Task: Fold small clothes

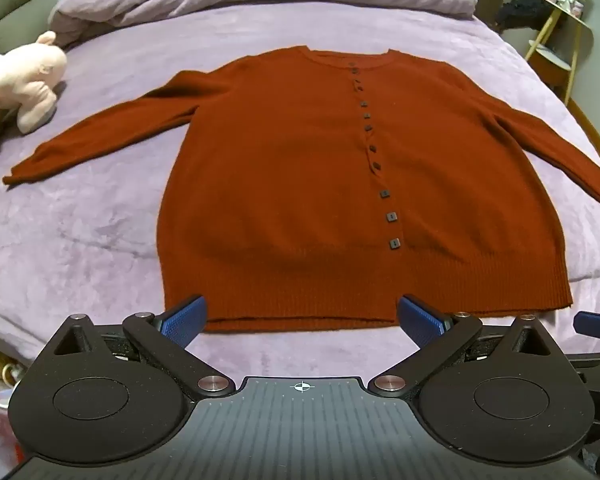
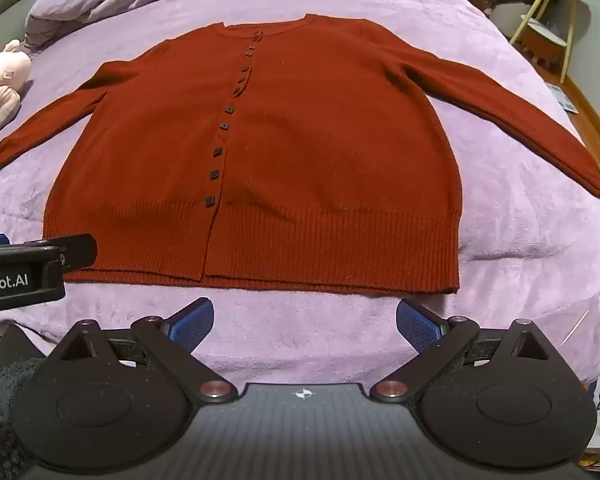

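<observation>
1. A rust-red button-front cardigan [image 1: 292,184] lies flat, face up, filling the middle of the frame on a lilac bedspread [image 1: 80,240], both sleeves spread outward.
2. The left gripper [image 1: 300,316] sits at lower centre, blue fingers spread apart, empty, at the hem.
3. The right gripper [image 2: 304,320] is likewise released (just short of the hem).
4. A pink plush toy [image 1: 20,84] rests at upper left.

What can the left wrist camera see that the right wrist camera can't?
Only the left wrist view shows the left hand-held gripper from behind, open, with its fingertips over the cardigan's hem. Only the right wrist view shows the right hand-held gripper from behind, open, short of the hem, plus the "Robot.AI" label. Both show the red cardigan spread flat, the purple bed and the pink plush toy.
</observation>
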Demonstrator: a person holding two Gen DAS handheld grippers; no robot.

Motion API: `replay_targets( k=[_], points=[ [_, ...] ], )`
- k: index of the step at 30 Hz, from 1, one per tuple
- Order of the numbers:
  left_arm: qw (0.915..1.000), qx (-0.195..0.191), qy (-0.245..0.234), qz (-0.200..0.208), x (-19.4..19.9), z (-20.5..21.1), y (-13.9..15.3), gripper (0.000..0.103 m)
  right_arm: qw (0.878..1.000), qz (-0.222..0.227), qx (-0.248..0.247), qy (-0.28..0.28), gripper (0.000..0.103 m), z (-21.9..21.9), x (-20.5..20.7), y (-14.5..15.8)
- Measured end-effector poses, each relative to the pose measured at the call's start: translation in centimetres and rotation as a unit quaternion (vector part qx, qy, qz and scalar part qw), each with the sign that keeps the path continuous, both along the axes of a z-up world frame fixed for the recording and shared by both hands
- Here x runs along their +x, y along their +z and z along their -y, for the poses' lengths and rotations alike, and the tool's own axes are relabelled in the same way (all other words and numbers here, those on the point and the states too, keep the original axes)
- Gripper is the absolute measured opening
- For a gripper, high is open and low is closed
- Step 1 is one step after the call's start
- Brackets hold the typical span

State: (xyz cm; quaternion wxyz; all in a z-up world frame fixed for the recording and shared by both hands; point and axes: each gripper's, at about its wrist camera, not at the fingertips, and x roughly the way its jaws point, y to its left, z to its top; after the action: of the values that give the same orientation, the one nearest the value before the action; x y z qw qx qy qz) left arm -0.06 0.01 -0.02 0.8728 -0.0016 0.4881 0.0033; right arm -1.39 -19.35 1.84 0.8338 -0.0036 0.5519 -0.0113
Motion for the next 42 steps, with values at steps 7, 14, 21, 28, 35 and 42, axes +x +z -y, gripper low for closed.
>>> replay_targets(
  k=[7,14,21,28,35,42],
  points=[
    [1.0,0.005,-0.002,-0.001,0.06,0.13,0.08,0.103,1.0,0.004,0.001,0.003,0.098,0.11,0.1,0.07],
    [1.0,0.003,0.0,-0.003,-0.04,0.23,0.19,0.103,1.0,0.008,0.0,0.004,0.098,0.14,-0.2,0.11],
    [1.0,-0.002,-0.001,-0.004,-0.05,0.13,-0.03,0.103,1.0,0.01,-0.005,-0.003,0.098,0.16,-0.15,0.43],
    [1.0,-0.004,-0.001,-0.007,-0.03,0.15,-0.06,0.103,1.0,0.009,-0.007,-0.005,0.098,0.05,-0.11,0.59],
    [0.9999,-0.006,-0.001,-0.013,0.03,0.23,-0.09,0.103,1.0,0.01,-0.009,-0.008,0.098,0.09,-0.01,0.64],
    [0.9998,-0.006,-0.001,-0.017,0.07,0.27,-0.21,0.103,1.0,0.008,-0.009,-0.009,0.098,0.03,0.09,0.68]
  ],
)
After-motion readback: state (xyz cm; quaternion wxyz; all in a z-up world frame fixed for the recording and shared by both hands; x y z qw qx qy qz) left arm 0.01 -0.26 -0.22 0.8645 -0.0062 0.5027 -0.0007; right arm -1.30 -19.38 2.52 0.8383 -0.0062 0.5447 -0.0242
